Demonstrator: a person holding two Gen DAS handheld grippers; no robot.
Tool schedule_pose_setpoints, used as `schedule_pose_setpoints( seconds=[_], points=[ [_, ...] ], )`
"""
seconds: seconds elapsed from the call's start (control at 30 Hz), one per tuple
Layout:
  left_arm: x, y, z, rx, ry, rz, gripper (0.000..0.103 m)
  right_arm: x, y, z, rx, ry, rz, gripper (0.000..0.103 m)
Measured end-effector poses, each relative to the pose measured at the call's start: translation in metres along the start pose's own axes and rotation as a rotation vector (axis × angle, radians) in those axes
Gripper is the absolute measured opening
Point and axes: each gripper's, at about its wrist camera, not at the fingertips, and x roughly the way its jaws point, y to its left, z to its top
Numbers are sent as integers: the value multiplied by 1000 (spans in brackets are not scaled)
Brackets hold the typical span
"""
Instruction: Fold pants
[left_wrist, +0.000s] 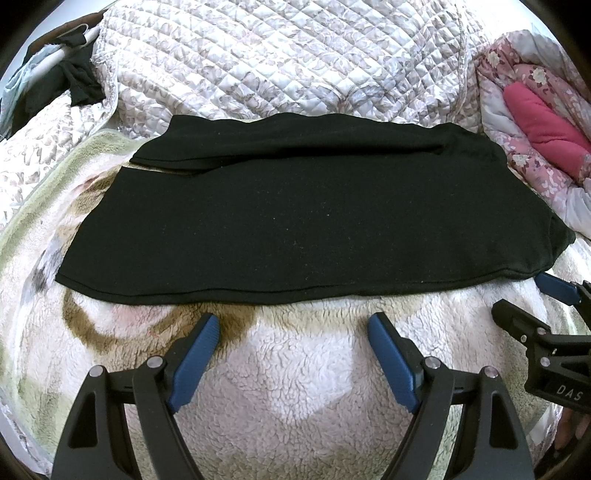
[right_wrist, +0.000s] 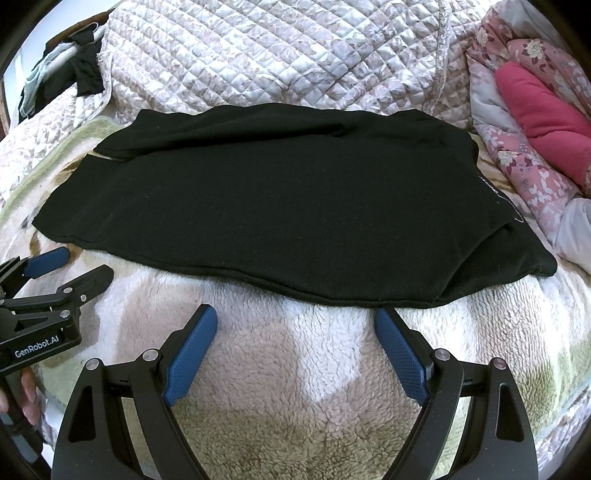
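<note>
Both hand-held grippers hover low over the fleece blanket (left_wrist: 295, 387), jaws spread wide and holding nothing. Left gripper (left_wrist: 293, 325) and right gripper (right_wrist: 295, 317) point forward, side by side. Black pants (left_wrist: 295, 221) lie flat just ahead of both sets of fingertips, near hem edge closest, long axis running crosswise, left to right. Legs appear already laid one over the other, the rear leg's edge showing behind. Waist end seems to lie to the right, ahead of the right gripper; the cuff end extends left, past the left gripper. Each gripper is about equally near the near edge; judged next step is a crosswise fold, one end carried over the other. No containers are visible. Quilted bedspread (left_wrist: 277, 55) lies beyond; floral bedding (right_wrist: 517, 147) lies far right.
</note>
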Motion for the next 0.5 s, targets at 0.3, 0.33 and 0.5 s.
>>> schedule_pose_setpoints(
  seconds=[0.3, 0.33, 0.5],
  points=[
    [0, -3, 2, 0, -2, 0, 85, -1, 1, -1, 2, -6, 3, 88],
    [0, -2, 1, 1, -2, 0, 85, -1, 2, -1, 0, -6, 2, 88],
    [0, -1, 0, -1, -2, 0, 85, -2, 1, -2, -2, -5, 3, 88]
  ],
)
